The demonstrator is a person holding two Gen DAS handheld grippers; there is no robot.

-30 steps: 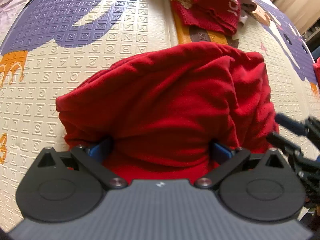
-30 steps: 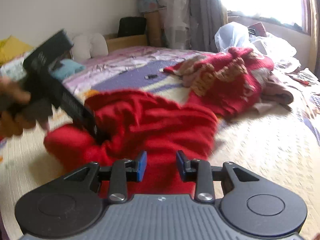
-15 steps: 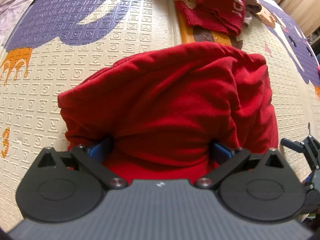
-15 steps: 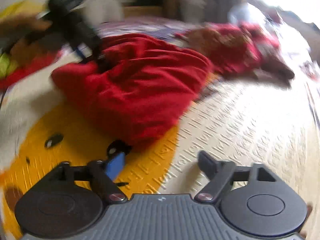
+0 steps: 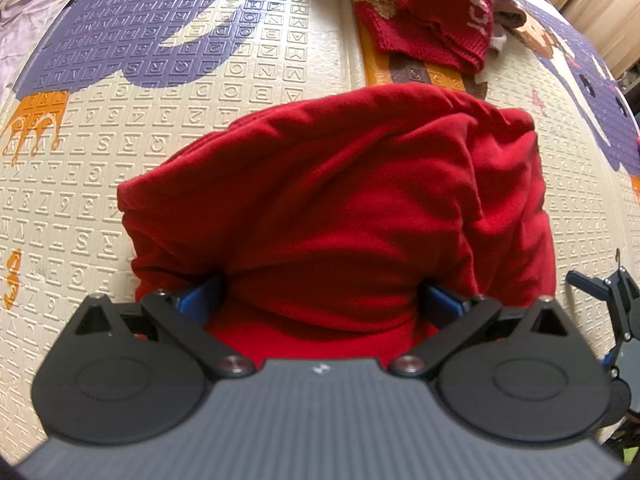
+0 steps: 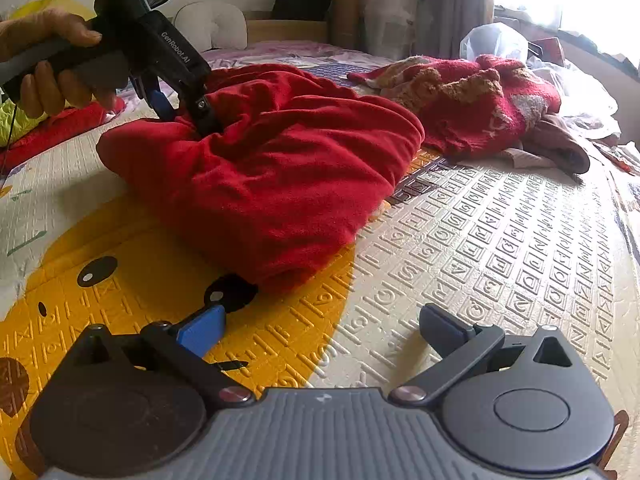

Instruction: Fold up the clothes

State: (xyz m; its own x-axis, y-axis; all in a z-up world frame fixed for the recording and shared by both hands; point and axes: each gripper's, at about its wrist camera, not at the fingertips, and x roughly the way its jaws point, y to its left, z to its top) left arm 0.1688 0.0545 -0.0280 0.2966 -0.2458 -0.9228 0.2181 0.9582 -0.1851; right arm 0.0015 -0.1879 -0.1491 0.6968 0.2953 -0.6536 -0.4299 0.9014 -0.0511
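On the play mat point(image 6: 500, 248), mid-frame, lies the red garment point(image 6: 280, 168), bunched into a thick lump with its near corner over the yellow cartoon patch. Looks partly gathered, not yet flat-folded; edges are uneven, folds run diagonally. Behind the garment, toward the window, sits a pile of other clothes point(image 6: 472, 100), red knit with tan trim, touching nothing in play, likely waiting its turn.

Left gripper point(image 5: 320, 300): fingers point(image 5: 200, 294) spread wide, with a fat roll of the garment's fabric filling the gap between them. Cannot tell whether the pads actually press the cloth or just straddle it. From the right wrist view, this gripper comes down steeply into the garment's far-left edge, held by a hand point(image 6: 52, 64). Probably pinning or holding that edge so the cloth stays put while the other side gets worked.

Right gripper point(image 6: 332, 328): jaws opening, already spread wide, nothing between them. It hovers low over the mat, just in front of the garment's near corner, not touching cloth. Judging by the aim, it is lined up for a fresh grab on that near edge, to pull it over or straighten it.
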